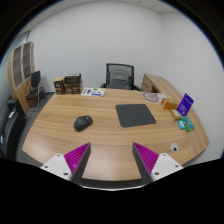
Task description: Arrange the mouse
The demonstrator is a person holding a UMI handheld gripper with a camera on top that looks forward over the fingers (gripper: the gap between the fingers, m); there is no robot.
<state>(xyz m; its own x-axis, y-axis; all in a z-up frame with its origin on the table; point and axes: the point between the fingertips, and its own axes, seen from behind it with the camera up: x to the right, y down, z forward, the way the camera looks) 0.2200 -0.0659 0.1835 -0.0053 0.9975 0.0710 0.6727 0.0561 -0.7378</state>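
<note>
gripper (111, 160) fingers apart, nothing between | rounded black mouse (83, 123) ahead-left | flat dark mousepad (135, 115) ahead-right | smooth curved wooden desk (60, 140) | mesh chair (119, 76) beyond | white walls

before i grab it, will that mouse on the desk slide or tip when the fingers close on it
The mouse looks low and rounded, so tipping seems unlikely. It lies on the bare, smooth wooden desk, left of the mouse pad, so a one-sided push would probably slide it. The gripper is open, well short of it.

Mouse (83, 123) left of mousepad (135, 114) on desk (55, 135).
</note>
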